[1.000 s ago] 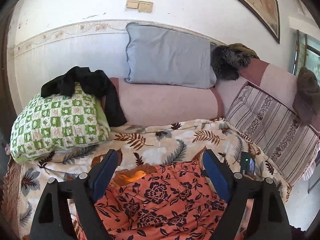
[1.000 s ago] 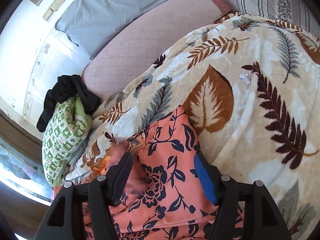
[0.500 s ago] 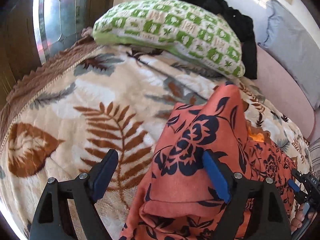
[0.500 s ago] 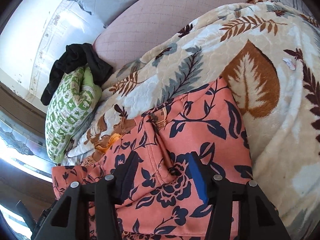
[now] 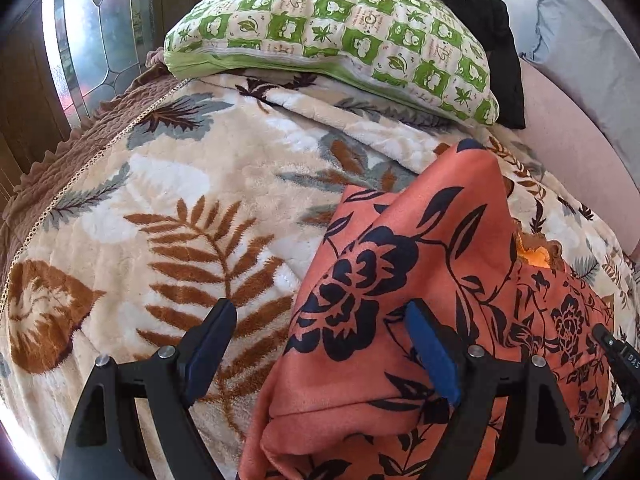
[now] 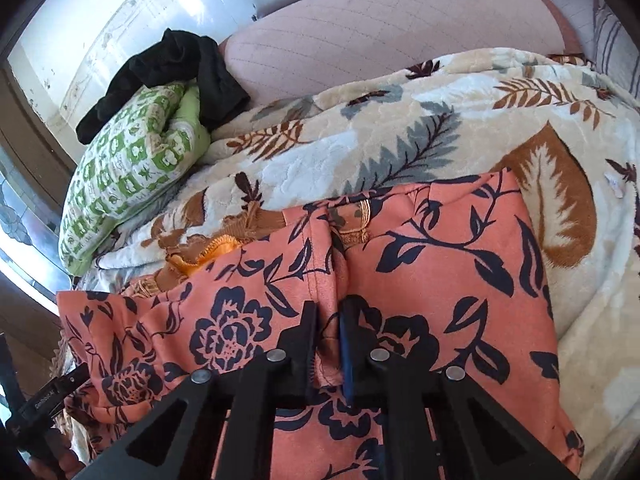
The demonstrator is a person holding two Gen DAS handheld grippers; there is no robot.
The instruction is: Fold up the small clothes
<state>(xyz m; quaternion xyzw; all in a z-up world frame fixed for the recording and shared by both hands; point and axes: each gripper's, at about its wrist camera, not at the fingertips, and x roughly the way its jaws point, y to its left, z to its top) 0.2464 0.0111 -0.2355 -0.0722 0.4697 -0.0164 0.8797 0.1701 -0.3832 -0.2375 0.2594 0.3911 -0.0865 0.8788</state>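
An orange garment with dark blue flowers (image 5: 420,260) lies rumpled on the leaf-print blanket (image 5: 160,220). My left gripper (image 5: 320,344) is open and hovers low over the garment's left edge; that edge lies between its fingers, and the pads do not press it. In the right wrist view the garment (image 6: 440,260) spreads flat. My right gripper (image 6: 328,328) is shut on a raised ridge of its fabric near the middle. The right gripper (image 5: 616,356) shows at the left view's right edge, and the left gripper (image 6: 44,396) at the right view's lower left.
A green checked pillow (image 5: 340,40) with a black garment (image 5: 480,20) draped on it lies at the blanket's far side. Behind are a pink bolster (image 6: 392,40) and a grey pillow (image 5: 592,40). A patterned glass window (image 5: 92,40) and the brown bed edge (image 5: 80,152) are left.
My left gripper dropped and turned from facing the wall to hovering over the garment's left edge. My right gripper moved over the garment and its jaws closed on a fabric ridge.
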